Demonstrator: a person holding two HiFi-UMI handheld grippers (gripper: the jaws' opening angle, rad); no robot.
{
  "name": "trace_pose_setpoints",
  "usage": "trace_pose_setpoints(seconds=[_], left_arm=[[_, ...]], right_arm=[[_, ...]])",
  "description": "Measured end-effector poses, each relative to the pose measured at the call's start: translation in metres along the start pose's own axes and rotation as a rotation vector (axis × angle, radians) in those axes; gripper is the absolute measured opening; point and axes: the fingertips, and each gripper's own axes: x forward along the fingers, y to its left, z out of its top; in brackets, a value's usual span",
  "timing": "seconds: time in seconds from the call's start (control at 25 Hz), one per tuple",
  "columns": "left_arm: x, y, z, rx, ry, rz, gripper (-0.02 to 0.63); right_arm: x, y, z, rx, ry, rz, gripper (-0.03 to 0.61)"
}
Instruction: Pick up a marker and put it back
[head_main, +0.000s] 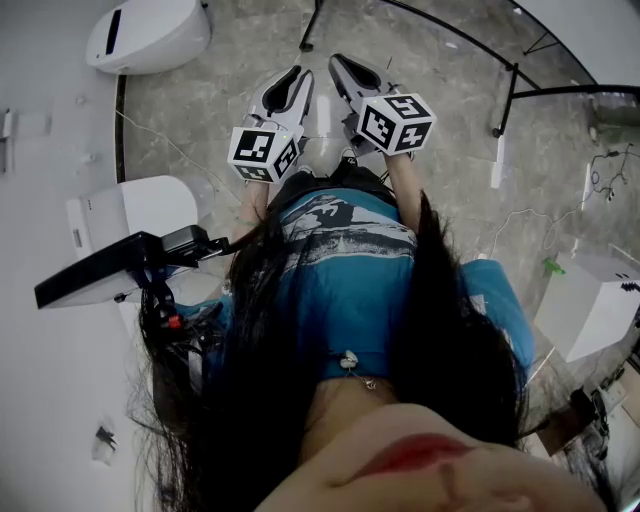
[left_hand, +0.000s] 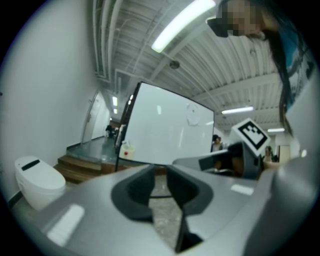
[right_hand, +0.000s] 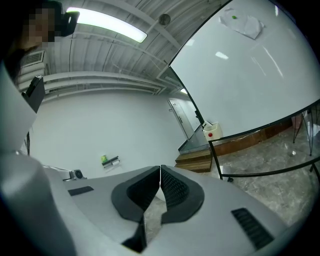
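Note:
No marker shows plainly in any view. A small wall shelf (right_hand: 110, 161) carries a green item and some dark things, too small to name. I hold both grippers out in front of the body, side by side above the stone floor. The left gripper (head_main: 297, 74) (left_hand: 159, 172) stands slightly open, with a narrow gap and nothing between its pads. The right gripper (head_main: 336, 62) (right_hand: 160, 171) is shut, its ribbed pads touching and nothing held. A large whiteboard (left_hand: 165, 132) (right_hand: 250, 70) on a black frame stands ahead.
The whiteboard's black legs (head_main: 510, 92) cross the floor to the right. White rounded units (head_main: 150, 35) (left_hand: 37, 180) stand at the left. Wooden steps (left_hand: 80, 167) (right_hand: 196, 160) lie behind. A white box (head_main: 590, 305) stands at the right, and a black device (head_main: 110, 268) juts out at the left.

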Motion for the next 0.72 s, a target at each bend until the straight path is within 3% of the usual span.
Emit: trace_pose_setpoints(seconds=[0.24,0.48,0.72], left_arm=[[0.012,-0.014,-0.001,0.002,-0.011,-0.013,0.063],[-0.005,-0.008,-0.002,-0.004,-0.016,-0.029,0.063],[0.03,-0.038,-0.006,-0.002,0.002,-0.032,0.063]], right_arm=[[-0.014,-0.013,0.001,-0.007,-0.007,-0.015,0.015],[-0.011,0.006,-0.006,-0.021,-0.003,-0.023,0.014],[-0.03,-0.032,0.004,-0.008,0.002,-0.019,0.014]])
